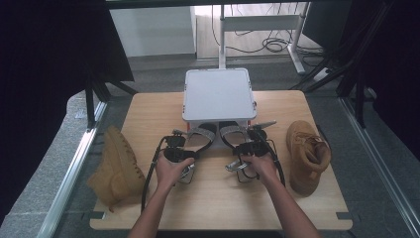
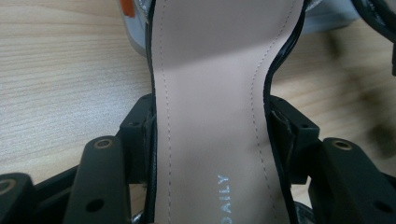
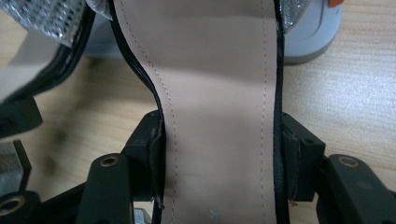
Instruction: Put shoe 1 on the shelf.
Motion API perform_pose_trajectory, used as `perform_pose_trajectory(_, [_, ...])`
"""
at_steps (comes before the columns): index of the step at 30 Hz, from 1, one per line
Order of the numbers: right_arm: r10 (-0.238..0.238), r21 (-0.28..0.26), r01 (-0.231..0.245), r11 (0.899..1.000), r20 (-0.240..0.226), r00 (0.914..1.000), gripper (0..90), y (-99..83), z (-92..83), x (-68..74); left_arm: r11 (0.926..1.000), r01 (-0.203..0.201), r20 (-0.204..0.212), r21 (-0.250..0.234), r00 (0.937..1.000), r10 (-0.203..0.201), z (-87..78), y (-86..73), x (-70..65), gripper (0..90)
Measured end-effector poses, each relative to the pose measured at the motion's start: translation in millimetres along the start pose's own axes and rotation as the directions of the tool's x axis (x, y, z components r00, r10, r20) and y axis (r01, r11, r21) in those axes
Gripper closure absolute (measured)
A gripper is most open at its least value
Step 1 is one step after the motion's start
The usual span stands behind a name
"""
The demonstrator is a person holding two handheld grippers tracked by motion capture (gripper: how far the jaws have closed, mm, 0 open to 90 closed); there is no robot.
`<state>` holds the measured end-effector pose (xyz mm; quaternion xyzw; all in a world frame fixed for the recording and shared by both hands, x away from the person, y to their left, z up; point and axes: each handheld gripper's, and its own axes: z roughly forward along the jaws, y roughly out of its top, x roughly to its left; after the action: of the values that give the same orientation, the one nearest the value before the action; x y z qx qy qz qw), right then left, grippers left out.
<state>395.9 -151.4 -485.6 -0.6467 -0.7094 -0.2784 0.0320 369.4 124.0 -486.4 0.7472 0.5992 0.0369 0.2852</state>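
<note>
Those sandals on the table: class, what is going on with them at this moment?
A person sits at a wooden table holding a gripper in each hand. The left gripper is clamped across the sole of the left sandal, and the right gripper grips the right sandal the same way. Both sandals lie side by side with their toes at a closed grey case. A tan boot lies off the table's left edge; another boot lies on the right of the table, untouched.
</note>
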Motion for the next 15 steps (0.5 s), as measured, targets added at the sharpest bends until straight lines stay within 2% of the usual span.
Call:
perform_pose_trajectory(2, [0.015, -0.01, -0.015, 1.0, 0.001, 0.9999, 42.4, 1.0, 3.2, -0.9, 0.9999, 0.012, -0.007, -0.002, 0.9999, -0.012, 3.7, 0.6, -0.5, 41.9])
perform_pose_trajectory(6, [0.023, -0.016, -0.023, 1.0, 0.016, 0.9996, 42.4, 2.1, 7.1, -0.2, 0.9997, 0.023, 0.004, 0.001, 0.9997, -0.023, 8.2, 3.1, -0.7, 42.0])
perform_pose_trajectory(10, [0.065, -0.035, -0.065, 0.997, 0.009, 0.9978, 42.5, 6.3, 13.3, 1.2, 0.9986, 0.047, -0.006, -0.026, 0.9989, -0.047, 10.8, 5.6, -0.2, 42.0])
perform_pose_trajectory(12, [0.073, -0.037, -0.072, 0.997, 0.018, 0.9972, 42.4, 8.1, 16.4, 3.5, 0.9962, 0.074, -0.012, -0.045, 0.9971, -0.075, 13.7, 6.5, 0.2, 42.0])
perform_pose_trajectory(15, [0.082, -0.041, -0.081, 0.996, 0.02, 0.9965, 42.4, 9.8, 19.0, 6.4, 0.9951, 0.084, -0.018, -0.052, 0.9962, -0.085, 16.8, 7.4, -0.2, 42.0])
